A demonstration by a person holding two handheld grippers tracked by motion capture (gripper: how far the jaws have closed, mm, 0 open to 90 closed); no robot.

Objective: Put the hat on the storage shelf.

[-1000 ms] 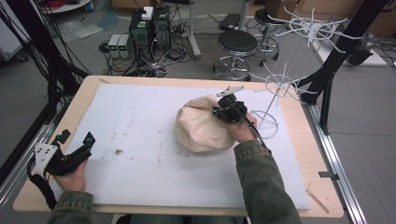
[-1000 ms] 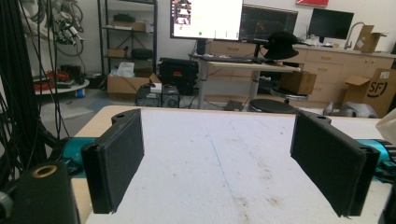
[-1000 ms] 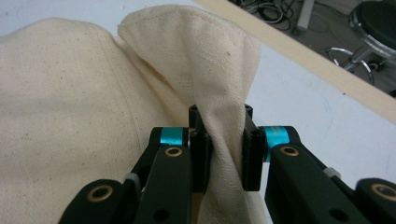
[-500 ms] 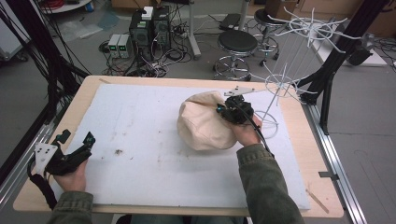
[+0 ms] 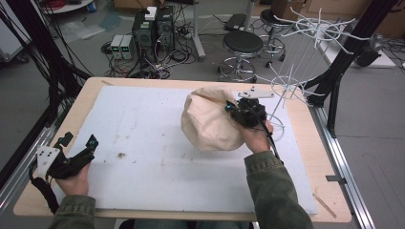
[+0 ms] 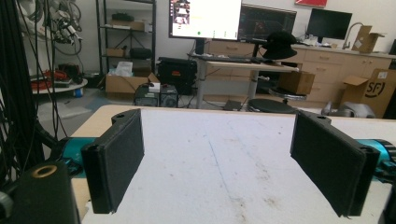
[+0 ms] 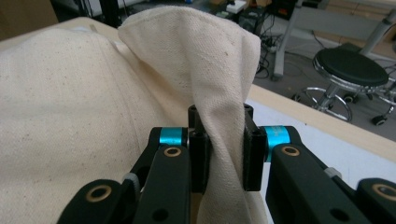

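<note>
A cream cloth hat [image 5: 210, 123] bulges above the white mat [image 5: 143, 143] right of centre. My right gripper [image 5: 233, 109] is shut on a fold of its fabric at the hat's right edge. In the right gripper view the black jaws pinch a bunched ridge of the cream cloth hat [image 7: 70, 121], with the right gripper [image 7: 223, 156] clamped around it. My left gripper [image 5: 79, 143] rests in a hand at the mat's front left, jaws wide apart. In the left gripper view the left gripper [image 6: 224, 168] holds nothing, and bare white mat [image 6: 224, 140] lies between its pads.
A white wire rack [image 5: 296, 81] with hooks stands at the table's back right, just beyond the right gripper. A black stool [image 5: 243, 45] and computer boxes [image 5: 153, 24] sit on the floor behind the table. Small dark specks [image 5: 120, 155] mark the mat.
The right gripper has lifted and drawn the hat's edge up and a little toward the back right, so the hat stands higher. The left gripper has stayed in place.
</note>
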